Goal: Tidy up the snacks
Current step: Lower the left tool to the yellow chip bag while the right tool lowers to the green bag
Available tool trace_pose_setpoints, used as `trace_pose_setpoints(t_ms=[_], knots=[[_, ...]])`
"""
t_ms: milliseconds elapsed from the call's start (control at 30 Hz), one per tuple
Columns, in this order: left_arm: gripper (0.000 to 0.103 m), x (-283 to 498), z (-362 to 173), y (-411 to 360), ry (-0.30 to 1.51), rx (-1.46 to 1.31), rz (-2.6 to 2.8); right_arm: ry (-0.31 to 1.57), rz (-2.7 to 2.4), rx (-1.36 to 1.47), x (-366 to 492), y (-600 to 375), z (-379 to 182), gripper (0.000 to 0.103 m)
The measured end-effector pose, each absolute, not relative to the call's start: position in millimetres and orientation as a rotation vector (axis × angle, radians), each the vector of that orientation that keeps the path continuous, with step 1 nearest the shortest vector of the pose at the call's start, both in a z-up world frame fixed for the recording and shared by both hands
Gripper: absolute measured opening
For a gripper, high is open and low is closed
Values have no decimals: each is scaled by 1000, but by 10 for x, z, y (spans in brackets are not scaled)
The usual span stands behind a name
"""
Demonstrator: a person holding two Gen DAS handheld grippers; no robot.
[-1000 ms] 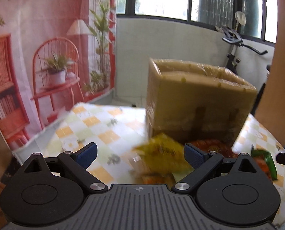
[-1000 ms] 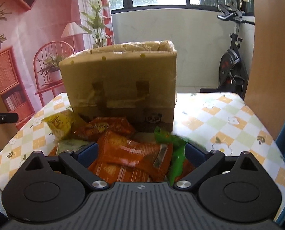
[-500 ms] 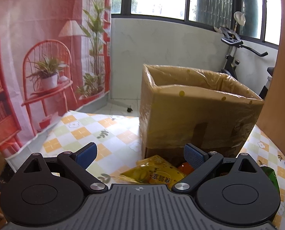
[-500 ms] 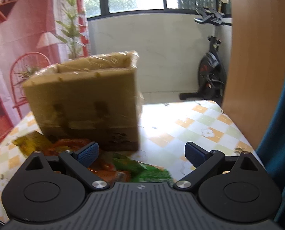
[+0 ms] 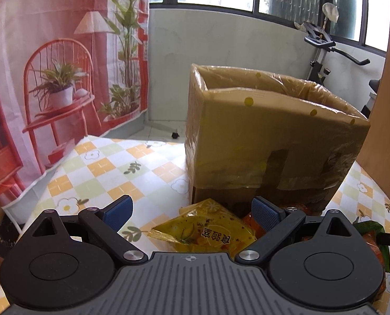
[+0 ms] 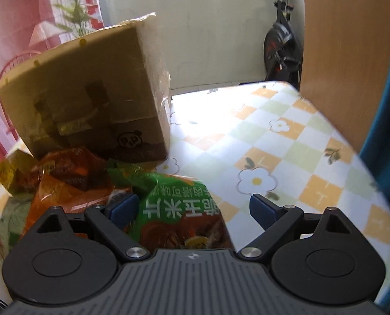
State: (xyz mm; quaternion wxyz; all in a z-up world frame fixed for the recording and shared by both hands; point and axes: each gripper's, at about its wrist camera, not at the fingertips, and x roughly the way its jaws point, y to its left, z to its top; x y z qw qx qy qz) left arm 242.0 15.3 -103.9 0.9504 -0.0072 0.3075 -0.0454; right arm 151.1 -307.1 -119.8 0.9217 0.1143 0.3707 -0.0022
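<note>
While right claw (image 6: pixel 192 208) gapes, green packet (image 6: pixel 179 210) lies lengthwise.

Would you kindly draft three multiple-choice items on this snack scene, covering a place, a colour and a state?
1. Where does the yellow packet lie?
A. inside the cardboard box
B. on the table in front of the cardboard box
C. on the floor

2. What colour is the packet between the right tool's fingers?
A. green
B. blue
C. white

3. How does the left tool stand?
A. shut on a packet
B. open, holding nothing
C. out of view

Answers:
1. B, it rests on the checked cloth at the box's foot.
2. A, the green packet shows there.
3. B, its fingers stand wide apart.
</note>
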Motion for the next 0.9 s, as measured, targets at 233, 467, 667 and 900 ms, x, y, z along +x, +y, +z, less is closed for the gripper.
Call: trace_pose_setpoints(t_ms=[233,467,667,900], knots=[[99,2449,-1155,170,654,-16,-105,831,29,336,1702,-3094,-1433,94],[98,2535,-1240,131,660,-1,-122,817,26,309,1752,-3037,-1470,88],[98,2678,-1358,123,671,-15,-116,805,-12,272,1780,-3027,-1456,85],[98,2912,-1504,231,735,-91,-101,806,-15,259,1780,-3006,-1452,85]])
